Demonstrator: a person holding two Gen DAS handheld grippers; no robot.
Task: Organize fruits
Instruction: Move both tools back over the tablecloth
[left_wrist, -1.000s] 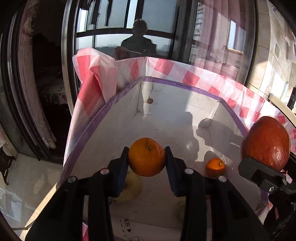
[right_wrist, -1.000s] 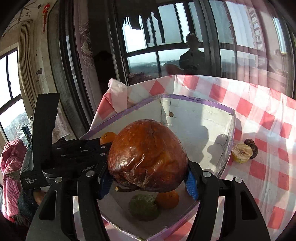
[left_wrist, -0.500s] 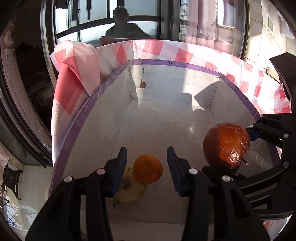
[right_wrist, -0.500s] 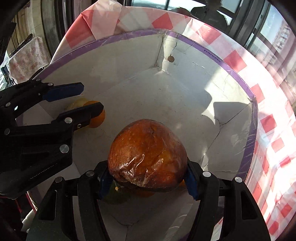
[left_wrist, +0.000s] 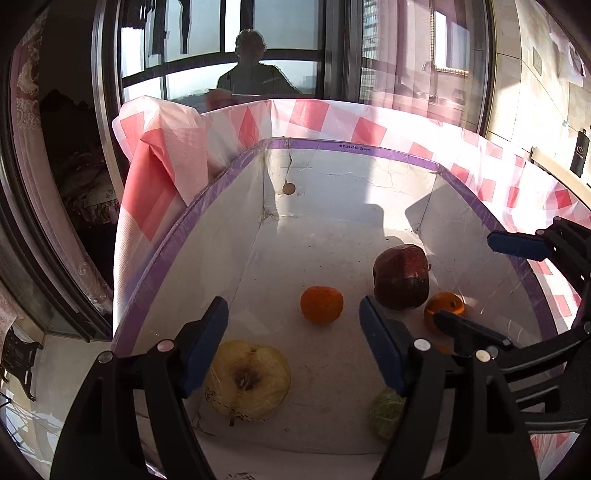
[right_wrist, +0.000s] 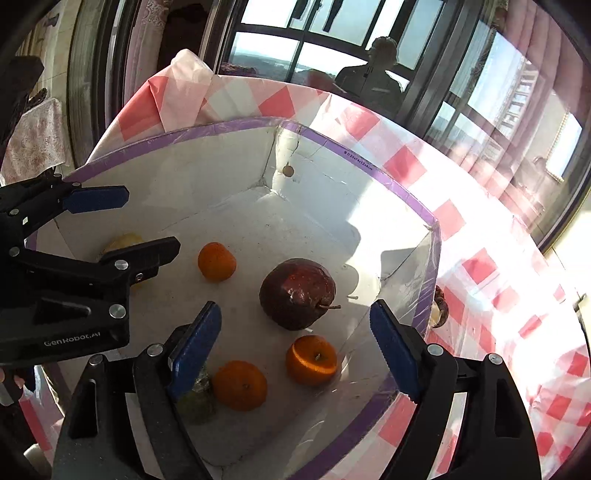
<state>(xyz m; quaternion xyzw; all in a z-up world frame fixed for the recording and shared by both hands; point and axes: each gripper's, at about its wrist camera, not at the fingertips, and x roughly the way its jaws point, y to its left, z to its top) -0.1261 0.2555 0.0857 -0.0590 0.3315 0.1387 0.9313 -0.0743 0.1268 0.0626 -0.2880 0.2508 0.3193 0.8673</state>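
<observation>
Left claw (left_wrist: 293, 314) empty, jaws just opened | right claw (right_wrist: 295, 325) likewise, angled down over box (right_wrist: 424, 218)

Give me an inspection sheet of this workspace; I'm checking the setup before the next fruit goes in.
Surface: red-and-white checked tablecloth on a table by the window.
Job's things: white box with purple rim holds a dark red apple, three oranges, a yellow apple and a green fruit.
Clutter: a brownish fruit on the cloth outside the box.
Grippers: left tool and right tool have just been opening; both open, nothing between the pads.
Cables: nothing seen.
Surroundings: large windows, curtains, a person's reflection.
</observation>
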